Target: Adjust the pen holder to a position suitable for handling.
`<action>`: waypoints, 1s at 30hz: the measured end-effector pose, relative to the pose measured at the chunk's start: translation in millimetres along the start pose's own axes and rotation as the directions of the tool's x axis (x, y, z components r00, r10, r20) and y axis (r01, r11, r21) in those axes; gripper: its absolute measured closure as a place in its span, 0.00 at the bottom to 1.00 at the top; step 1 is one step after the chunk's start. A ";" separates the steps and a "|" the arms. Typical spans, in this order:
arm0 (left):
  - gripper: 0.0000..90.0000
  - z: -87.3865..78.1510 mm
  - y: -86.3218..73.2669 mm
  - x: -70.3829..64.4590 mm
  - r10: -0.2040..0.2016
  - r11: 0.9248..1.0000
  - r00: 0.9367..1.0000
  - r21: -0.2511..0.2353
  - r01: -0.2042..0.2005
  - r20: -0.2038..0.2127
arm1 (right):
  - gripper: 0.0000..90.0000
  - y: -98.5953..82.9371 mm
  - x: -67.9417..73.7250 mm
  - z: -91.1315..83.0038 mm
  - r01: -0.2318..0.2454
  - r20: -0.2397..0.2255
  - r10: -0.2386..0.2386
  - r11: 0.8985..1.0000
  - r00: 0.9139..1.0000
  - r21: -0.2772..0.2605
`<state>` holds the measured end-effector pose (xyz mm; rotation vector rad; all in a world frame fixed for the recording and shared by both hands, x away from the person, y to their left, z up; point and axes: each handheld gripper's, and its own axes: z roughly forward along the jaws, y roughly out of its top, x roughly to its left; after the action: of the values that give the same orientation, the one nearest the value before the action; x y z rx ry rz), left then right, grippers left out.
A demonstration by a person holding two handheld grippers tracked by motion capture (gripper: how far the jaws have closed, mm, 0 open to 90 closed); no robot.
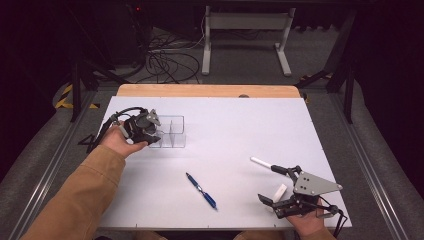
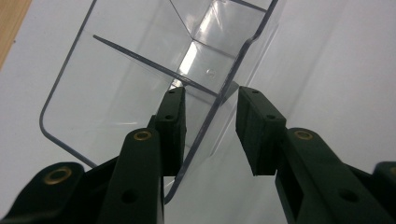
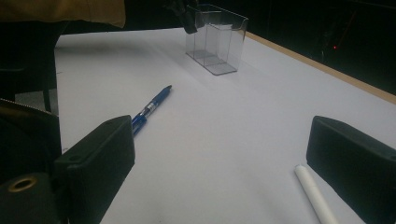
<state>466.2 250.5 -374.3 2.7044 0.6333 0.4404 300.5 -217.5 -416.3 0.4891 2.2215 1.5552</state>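
A clear plastic organiser box (image 1: pixel 172 132) with inner dividers stands on the white table, left of centre. My left gripper (image 1: pixel 155 131) is at its left end. In the left gripper view the open jaws (image 2: pixel 210 100) straddle one thin wall of the box (image 2: pixel 116 93), one jaw inside and one outside, with a gap showing. My right gripper (image 1: pixel 278 186) rests near the front right edge, wide open (image 3: pixel 219 130). A short white stick (image 1: pixel 280 192) lies between its jaws, close to one jaw (image 3: pixel 314 193). A blue pen (image 1: pixel 202 190) (image 3: pixel 152 107) lies loose at front centre.
A white marker (image 1: pixel 261 162) lies just beyond the right gripper's far jaw. The white sheet (image 1: pixel 240 130) sits on a board with a wooden far edge (image 1: pixel 210 90). Cables and a white table frame (image 1: pixel 245 30) are on the floor beyond.
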 end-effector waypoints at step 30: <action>0.97 -25.3 71.3 -54.7 0.351 0.936 0.917 -0.095 -0.339 0.188 | 0.09 0.4 -0.5 -1.8 -0.006 -0.005 0.006 1.000 1.000 -0.013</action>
<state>436.7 170.4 -336.5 2.7574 0.0809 0.2545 300.1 -219.1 -415.4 0.4893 2.2143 1.5747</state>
